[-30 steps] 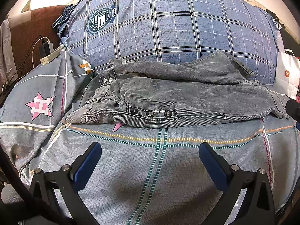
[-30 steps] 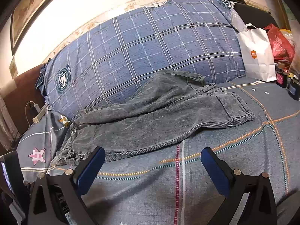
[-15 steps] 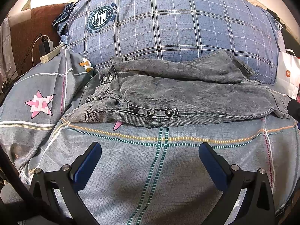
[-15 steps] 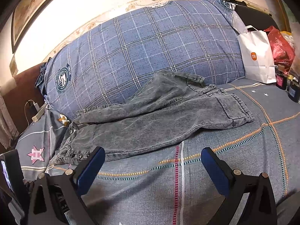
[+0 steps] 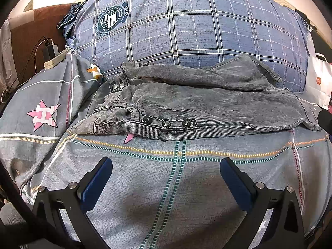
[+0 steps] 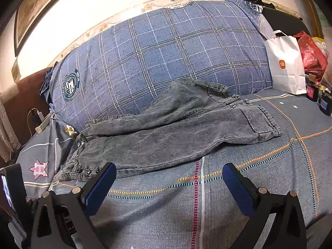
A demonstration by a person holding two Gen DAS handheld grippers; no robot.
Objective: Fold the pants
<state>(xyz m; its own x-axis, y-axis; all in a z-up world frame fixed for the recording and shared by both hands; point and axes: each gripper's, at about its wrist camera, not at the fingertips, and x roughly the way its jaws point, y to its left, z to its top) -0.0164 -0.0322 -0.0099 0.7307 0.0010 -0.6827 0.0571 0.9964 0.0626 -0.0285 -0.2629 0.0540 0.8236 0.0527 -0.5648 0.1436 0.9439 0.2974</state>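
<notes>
Grey denim pants [image 5: 207,108] lie sideways on the bed, waist with snap buttons to the left, legs running right, one leg resting up against the pillow. They also show in the right wrist view [image 6: 176,128]. My left gripper [image 5: 166,172] is open and empty, hovering over the bedspread short of the waistband. My right gripper [image 6: 169,178] is open and empty, short of the near leg, closer to the leg-cuff end [image 6: 263,122].
A big blue plaid pillow [image 5: 186,27] stands behind the pants. A white paper bag [image 6: 286,66], a red bag [image 6: 313,54] and small bottles [image 6: 311,90] sit at the right. A power strip with cables [image 5: 55,59] lies at the left. The patterned bedspread [image 5: 176,197] lies under the grippers.
Both grippers have edged a little toward the pants. The pants have not moved. Both grippers stay open.
</notes>
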